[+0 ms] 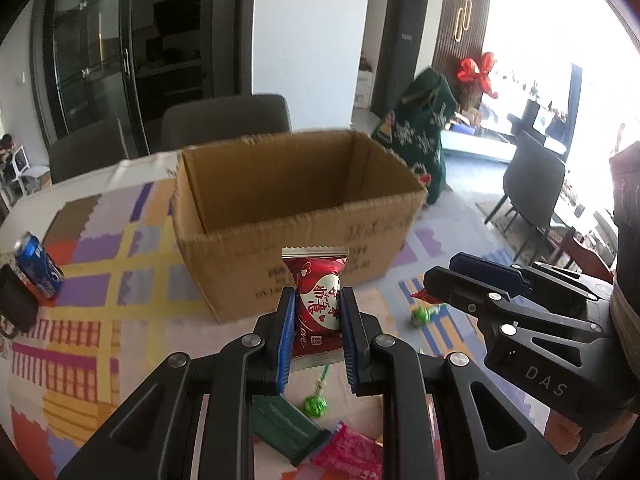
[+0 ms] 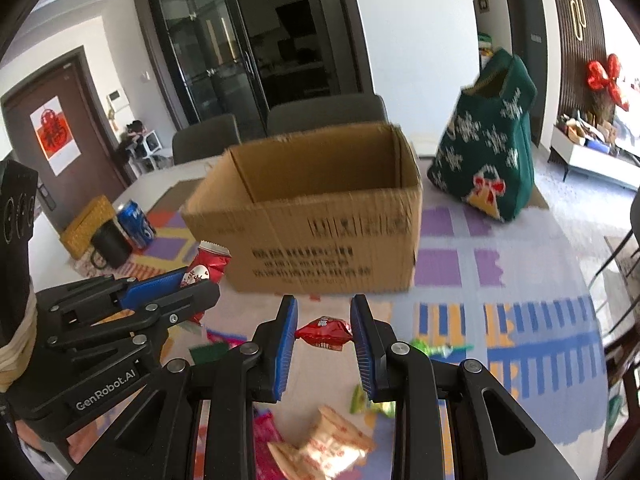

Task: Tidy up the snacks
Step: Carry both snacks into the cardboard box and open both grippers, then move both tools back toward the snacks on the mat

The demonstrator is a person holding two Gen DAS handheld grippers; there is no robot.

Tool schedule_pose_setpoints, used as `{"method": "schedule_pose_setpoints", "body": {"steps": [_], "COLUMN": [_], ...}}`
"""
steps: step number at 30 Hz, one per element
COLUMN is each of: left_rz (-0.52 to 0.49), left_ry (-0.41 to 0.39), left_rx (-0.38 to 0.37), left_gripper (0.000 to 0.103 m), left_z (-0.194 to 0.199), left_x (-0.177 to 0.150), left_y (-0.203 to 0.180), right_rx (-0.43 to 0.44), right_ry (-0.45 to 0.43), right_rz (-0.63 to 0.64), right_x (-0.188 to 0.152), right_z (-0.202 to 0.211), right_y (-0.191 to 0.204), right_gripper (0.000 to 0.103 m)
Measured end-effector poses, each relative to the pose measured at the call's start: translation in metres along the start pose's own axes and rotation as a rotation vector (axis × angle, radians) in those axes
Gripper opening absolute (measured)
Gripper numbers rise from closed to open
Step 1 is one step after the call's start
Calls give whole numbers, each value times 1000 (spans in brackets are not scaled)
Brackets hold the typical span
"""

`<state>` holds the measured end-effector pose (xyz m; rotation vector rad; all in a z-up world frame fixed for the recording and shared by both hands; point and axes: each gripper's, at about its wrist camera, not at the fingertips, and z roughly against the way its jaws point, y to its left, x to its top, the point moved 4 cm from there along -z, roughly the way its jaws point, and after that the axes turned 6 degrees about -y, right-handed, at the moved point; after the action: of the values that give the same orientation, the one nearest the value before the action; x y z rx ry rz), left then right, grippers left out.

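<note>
Fingers (image 1: 289, 332) of the left gripper (image 1: 319, 300) clench a red snack packet (image 1: 318, 300), the right gripper (image 2: 325, 322) pinches a small red candy (image 2: 325, 333) — next, I judge, both go over the cardboard box (image 1: 296, 216) rim and release.

A blue soda can (image 2: 135, 218) lay tilted against a black mug (image 2: 110, 245), with a yellow woven box (image 2: 82, 224) just behind them. All sat on a patchwork-patterned tablecloth (image 2: 500, 280) of purple, yellow and blue blocks. A dark green knitted bag (image 2: 486, 148) with white snowflakes stood upright farther right. Two grey chairs (image 2: 328, 114) stood near black glass doors (image 2: 224, 40). A red bow (image 2: 604, 74) hung on the slatted wall.
</note>
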<state>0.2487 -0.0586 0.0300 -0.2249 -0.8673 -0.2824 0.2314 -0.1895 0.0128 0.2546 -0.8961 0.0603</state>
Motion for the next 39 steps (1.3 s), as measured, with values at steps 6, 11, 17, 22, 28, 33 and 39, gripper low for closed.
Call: {"method": "schedule_pose_setpoints", "body": {"steps": [6,11,17,22,28,33,39], "left_rz": [6,-1,-16,-7,22,38,5], "left_ry": [-40,-47,-30,-4,38,58,5], "left_rx": [18,24,34,42,58,86,163], "left_gripper": [22,22,22,22,22,24,51], "left_z": [4,-2,-13,-24,-43,-58,-43], "left_x": [24,45,63,76,86,94,95], "left_y": [11,18,26,34,47,55,56], "right_rx": [11,31,26,22,-2,-16,-69], "right_ry": [-52,-78,-103,-95,-53,-17,-8], "right_rz": [25,26,26,25,37,41,23], "right_x": [31,55,84,104,116,122,122], "right_z": [1,-3,-10,-24,-49,-70,-76], "right_y": [11,16,18,17,14,10,1], "right_gripper": [29,29,29,29,29,29,52]}}
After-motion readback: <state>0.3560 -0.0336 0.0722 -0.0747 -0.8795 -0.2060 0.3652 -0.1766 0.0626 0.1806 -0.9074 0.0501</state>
